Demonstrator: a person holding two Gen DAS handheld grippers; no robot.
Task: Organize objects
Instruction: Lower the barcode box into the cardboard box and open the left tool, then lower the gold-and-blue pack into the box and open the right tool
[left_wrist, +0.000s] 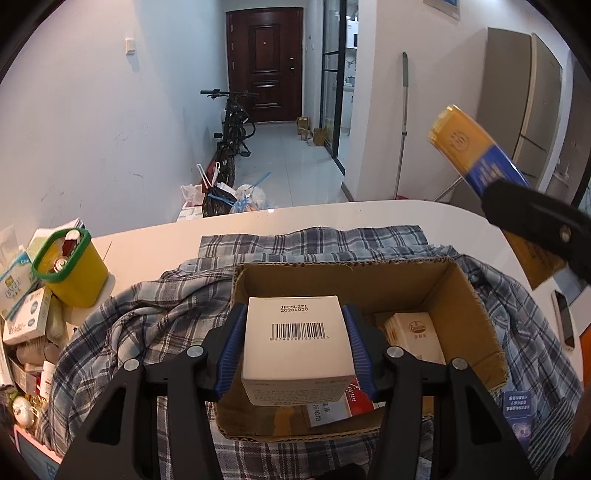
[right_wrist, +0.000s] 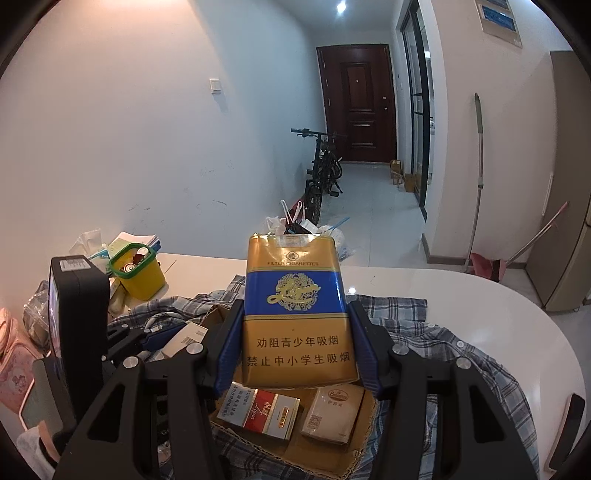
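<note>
jaws clamped: white box (left_wrist: 295, 343), cigarette pack (right_wrist: 295, 314)

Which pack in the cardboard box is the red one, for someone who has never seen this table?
Find the open cardboard box on the plaid shirt spread over the white table. Two packs lie flat on its floor, below the gold-and-blue pack held by the right gripper. The red and silver pack is the left one; its neighbour, the beige pack, has no red.

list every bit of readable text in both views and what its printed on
"JFC5L371 20281020": white box in left tool; barcode digits blurred.
"FILTER CIGARETTES", "劝阻青少年吸烟 禁止中小学生吸烟": gold-and-blue pack in right tool.
Red-and-silver pack script: unclear.
Cream pack logo: too small.
</note>
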